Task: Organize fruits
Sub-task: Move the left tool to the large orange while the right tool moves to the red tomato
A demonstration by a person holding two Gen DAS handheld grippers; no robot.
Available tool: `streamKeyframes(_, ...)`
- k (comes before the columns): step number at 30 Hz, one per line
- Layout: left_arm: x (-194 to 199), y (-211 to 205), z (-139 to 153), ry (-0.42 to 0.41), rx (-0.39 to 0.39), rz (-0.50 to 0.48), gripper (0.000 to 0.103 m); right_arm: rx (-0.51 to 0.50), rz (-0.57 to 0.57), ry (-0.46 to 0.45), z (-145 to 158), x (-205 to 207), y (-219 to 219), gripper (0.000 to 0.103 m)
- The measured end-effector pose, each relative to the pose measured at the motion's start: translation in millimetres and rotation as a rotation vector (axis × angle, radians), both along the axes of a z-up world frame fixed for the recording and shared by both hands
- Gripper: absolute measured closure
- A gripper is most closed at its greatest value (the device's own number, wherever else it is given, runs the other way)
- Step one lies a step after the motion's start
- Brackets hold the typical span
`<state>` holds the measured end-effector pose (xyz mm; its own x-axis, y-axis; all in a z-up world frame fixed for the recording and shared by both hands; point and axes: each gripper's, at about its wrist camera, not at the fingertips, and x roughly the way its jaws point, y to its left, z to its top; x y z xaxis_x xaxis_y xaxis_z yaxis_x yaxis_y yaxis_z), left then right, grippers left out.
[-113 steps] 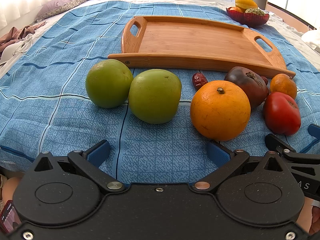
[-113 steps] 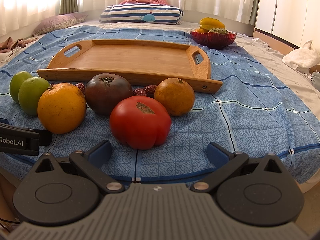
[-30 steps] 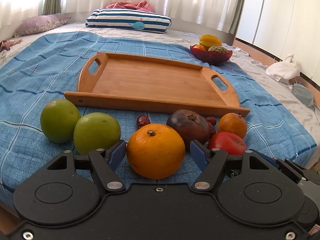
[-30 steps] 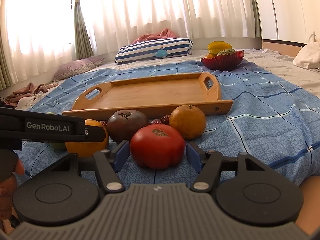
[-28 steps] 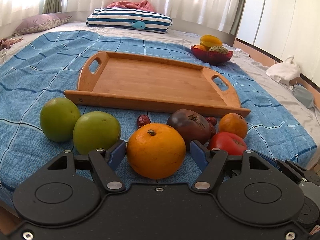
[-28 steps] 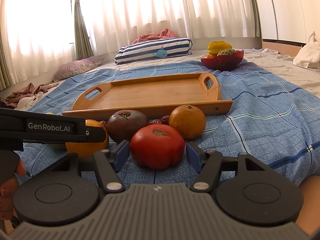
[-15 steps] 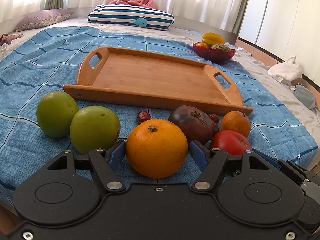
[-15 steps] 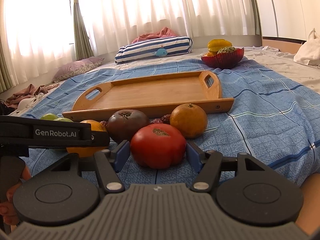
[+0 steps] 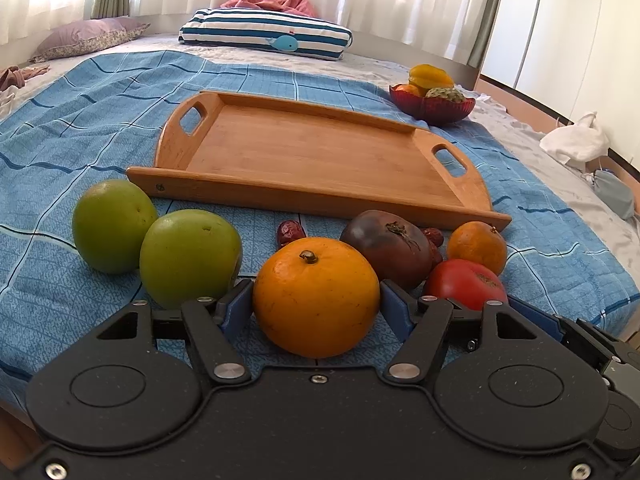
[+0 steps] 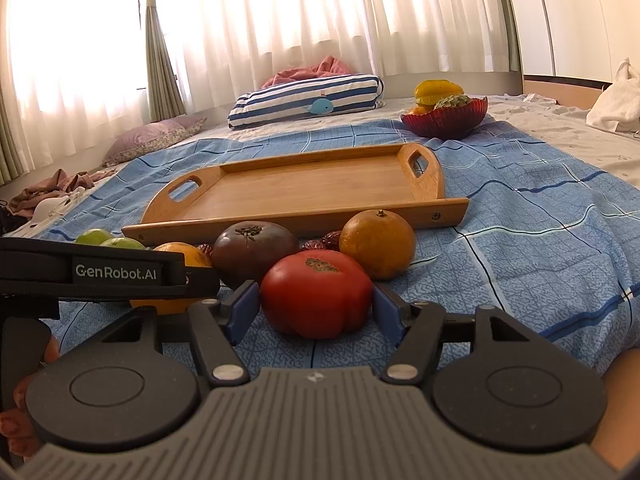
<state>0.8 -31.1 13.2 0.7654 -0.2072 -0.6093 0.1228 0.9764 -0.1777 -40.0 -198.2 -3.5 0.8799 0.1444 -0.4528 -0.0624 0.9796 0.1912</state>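
My left gripper (image 9: 316, 306) is shut on a large orange (image 9: 316, 296), its blue pads against both sides. My right gripper (image 10: 316, 308) is shut on a red tomato (image 10: 316, 292), which also shows in the left wrist view (image 9: 464, 282). Both fruits are at the blue bedspread's front edge. Beside them lie two green apples (image 9: 188, 256), a dark purple tomato (image 9: 388, 246), a small orange (image 9: 476, 246) and red dates (image 9: 290, 232). An empty wooden tray (image 9: 312, 152) lies just behind the fruits.
A red bowl (image 9: 432, 106) with fruit sits behind the tray to the right. A striped pillow (image 9: 264, 38) lies at the far end of the bed. The left gripper's body (image 10: 100, 270) crosses the right wrist view at left.
Both grippers have closed from wide open onto their fruits since 3.8 s ago. Over the last second the left gripper with the orange has risen slightly; the right one is nearly still.
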Motion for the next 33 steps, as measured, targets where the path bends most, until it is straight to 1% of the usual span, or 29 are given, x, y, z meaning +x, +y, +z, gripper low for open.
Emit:
streamKeyframes(3,-0.2,-0.7,-0.3,-0.003,0.005,-0.002,0.037,-0.006,-0.001,-0.003,-0.4,1.5,1.1,0.026)
streamKeyframes(12,0.2,-1.3,-1.5,0.005,0.004,-0.002,0.037,-0.04,-0.014,0.004,-3.5,8.7,7.0,0.024)
streamKeyframes(23,1.8,-1.0,-2.7,0.012,-0.009,0.007,0.037,-0.042,-0.012,0.006,-6.0,13.5,7.7,0.024)
streamKeyframes(28,2.0,-1.3,-2.6,0.013,-0.006,0.005,0.037,-0.045,-0.007,0.004,-5.3,13.5,7.1,0.036)
streamKeyframes(33,0.5,-3.5,-0.9,0.011,0.007,0.008,0.038,-0.03,-0.008,0.006,-3.8,11.3,6.3,0.037)
